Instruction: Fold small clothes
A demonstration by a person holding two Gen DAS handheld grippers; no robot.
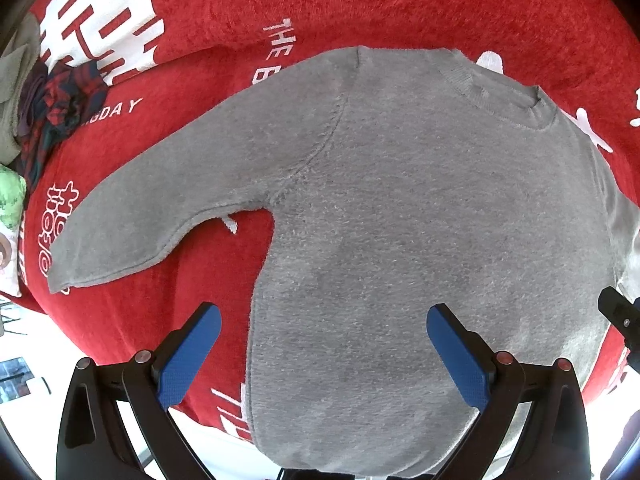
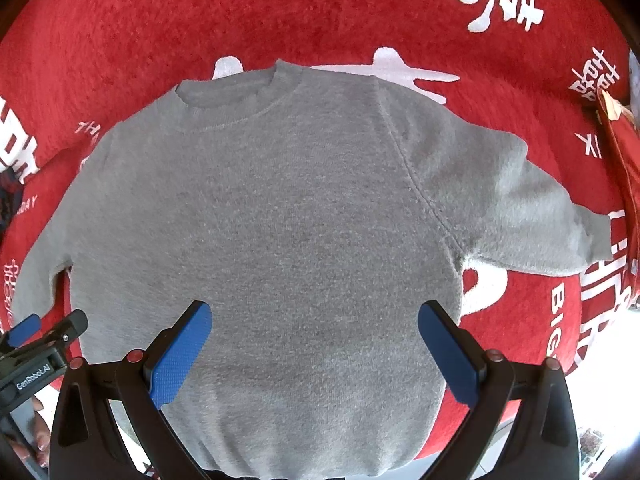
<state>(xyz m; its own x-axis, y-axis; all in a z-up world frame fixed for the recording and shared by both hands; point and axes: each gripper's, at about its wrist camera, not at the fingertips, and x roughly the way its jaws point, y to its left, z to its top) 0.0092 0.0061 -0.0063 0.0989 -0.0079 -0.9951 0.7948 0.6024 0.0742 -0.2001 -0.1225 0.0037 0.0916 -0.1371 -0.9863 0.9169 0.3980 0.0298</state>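
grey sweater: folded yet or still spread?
Spread. The grey sweater lies flat on the red blanket, both sleeves out to the sides, collar and hem unfolded. Both grippers are open above it.

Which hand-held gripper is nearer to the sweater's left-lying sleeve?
Left. The left hand-held gripper hovers beside that sleeve; the right hand-held gripper hovers over the hem's other side.
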